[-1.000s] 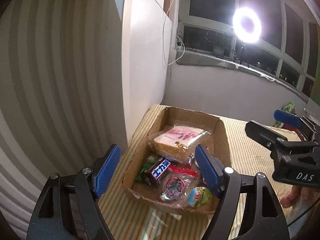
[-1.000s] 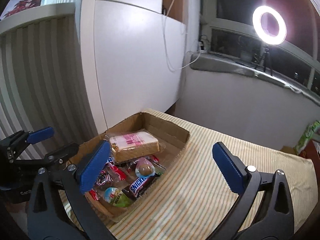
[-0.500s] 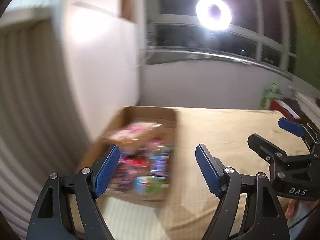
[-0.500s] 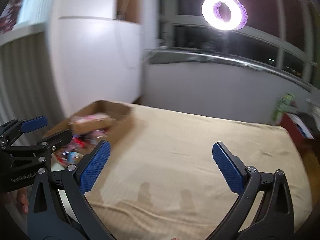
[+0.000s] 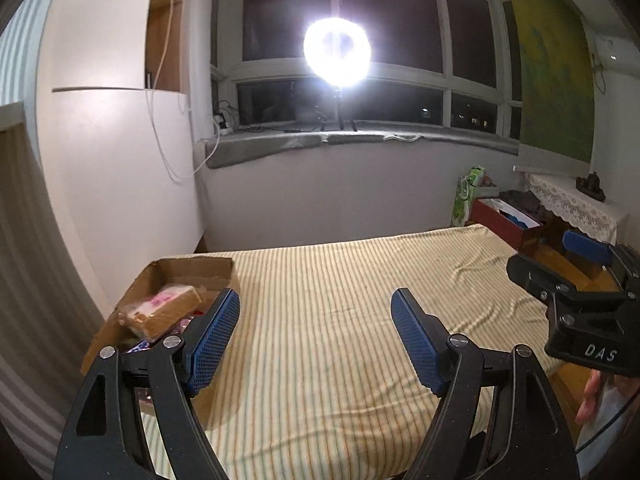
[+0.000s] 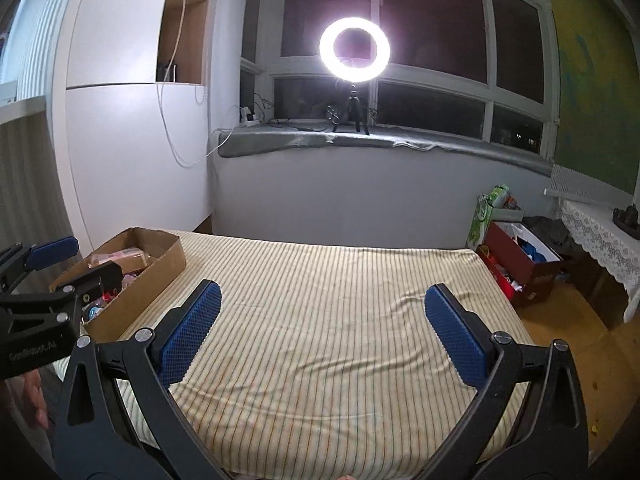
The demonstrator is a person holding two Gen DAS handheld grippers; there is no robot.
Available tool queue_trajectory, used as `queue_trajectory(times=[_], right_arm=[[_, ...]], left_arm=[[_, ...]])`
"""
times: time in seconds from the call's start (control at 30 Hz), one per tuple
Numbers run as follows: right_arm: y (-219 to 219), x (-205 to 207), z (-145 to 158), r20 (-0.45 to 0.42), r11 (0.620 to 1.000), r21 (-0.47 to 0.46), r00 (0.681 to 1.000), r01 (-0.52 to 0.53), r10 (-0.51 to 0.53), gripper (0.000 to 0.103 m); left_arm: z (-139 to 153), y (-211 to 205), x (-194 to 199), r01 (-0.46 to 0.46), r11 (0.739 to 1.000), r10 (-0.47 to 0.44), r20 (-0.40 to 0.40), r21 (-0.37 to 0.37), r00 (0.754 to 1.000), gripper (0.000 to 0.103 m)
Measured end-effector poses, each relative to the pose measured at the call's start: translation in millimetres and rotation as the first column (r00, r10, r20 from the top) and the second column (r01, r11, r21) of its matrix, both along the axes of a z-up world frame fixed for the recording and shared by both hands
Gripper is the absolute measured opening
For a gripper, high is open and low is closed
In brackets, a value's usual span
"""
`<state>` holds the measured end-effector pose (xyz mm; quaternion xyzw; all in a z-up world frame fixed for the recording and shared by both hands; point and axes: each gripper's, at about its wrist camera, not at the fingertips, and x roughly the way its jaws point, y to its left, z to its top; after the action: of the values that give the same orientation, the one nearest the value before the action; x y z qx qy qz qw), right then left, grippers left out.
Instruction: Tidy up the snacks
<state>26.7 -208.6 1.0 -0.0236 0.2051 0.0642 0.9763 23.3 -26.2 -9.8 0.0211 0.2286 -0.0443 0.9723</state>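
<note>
A shallow cardboard box (image 5: pixel 180 268) (image 6: pixel 160 276) full of wrapped snacks sits at the left edge of a striped bed. A bagged bread slab with a pink label (image 5: pixel 164 308) (image 6: pixel 120 258) lies on top of the pile. My left gripper (image 5: pixel 316 340) is open and empty, its left finger just right of the box. It also shows at the left of the right wrist view (image 6: pixel 52 276). My right gripper (image 6: pixel 320 332) is open and empty above the bare middle of the bed, and shows at the right of the left wrist view (image 5: pixel 576 280).
The yellow striped sheet (image 6: pixel 328 300) covers the bed. A white cabinet (image 6: pixel 132 152) stands left of the box. A ring light (image 6: pixel 354 50) stands on the window sill. A red storage box (image 6: pixel 516 260) and a lace-covered table (image 6: pixel 600 236) stand on the floor at the right.
Both views have swung right, away from the box, which has slid from the centre to the left edge. Both grippers stay open and empty.
</note>
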Motion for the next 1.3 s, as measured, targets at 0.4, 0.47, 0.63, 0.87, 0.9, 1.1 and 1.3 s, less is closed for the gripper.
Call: queue_trajectory(times=[0.4,0.47,0.63,0.87,0.9,1.1,1.3], right_arm=[[6,-6,15,0.031,1.000,-0.006,1.000,0.001,-0.001,0.103],[7,-6,15,0.035,1.000,-0.004,0.999,0.001,-0.001,0.103],[10,-6,13,0.029,1.000,-0.003,1.000,-0.002,0.002,0.103],[10,-8,14,0.032,1.000,-0.003,0.999,0.000,0.000,0.103],[11,-9,15,0.033,1.000,-0.003,0.999,0.002,-0.002,0.103],[12,-14,19,0.044,1.000,-0.001,0.999,0.011,-0.011,0.103],[12,-15,20,0.046,1.000,0.000,0.999,0.010,-0.010,0.103]], left_arm=[[10,2,-4,-0.015,1.000,0.015,0.015,-0.013,1.000,0.078],[11,4,-4,-0.016,1.000,0.017,0.015,-0.014,1.000,0.078],[11,8,-4,-0.020,1.000,0.021,0.018,-0.018,1.000,0.078],[13,10,-7,-0.025,0.999,0.026,0.021,-0.022,0.999,0.078],[13,10,-8,-0.024,0.999,0.025,0.023,-0.023,0.999,0.078],[16,11,-11,-0.022,0.999,0.023,0.030,-0.025,0.999,0.078],[18,12,-15,-0.021,0.999,0.022,0.038,-0.027,0.999,0.078]])
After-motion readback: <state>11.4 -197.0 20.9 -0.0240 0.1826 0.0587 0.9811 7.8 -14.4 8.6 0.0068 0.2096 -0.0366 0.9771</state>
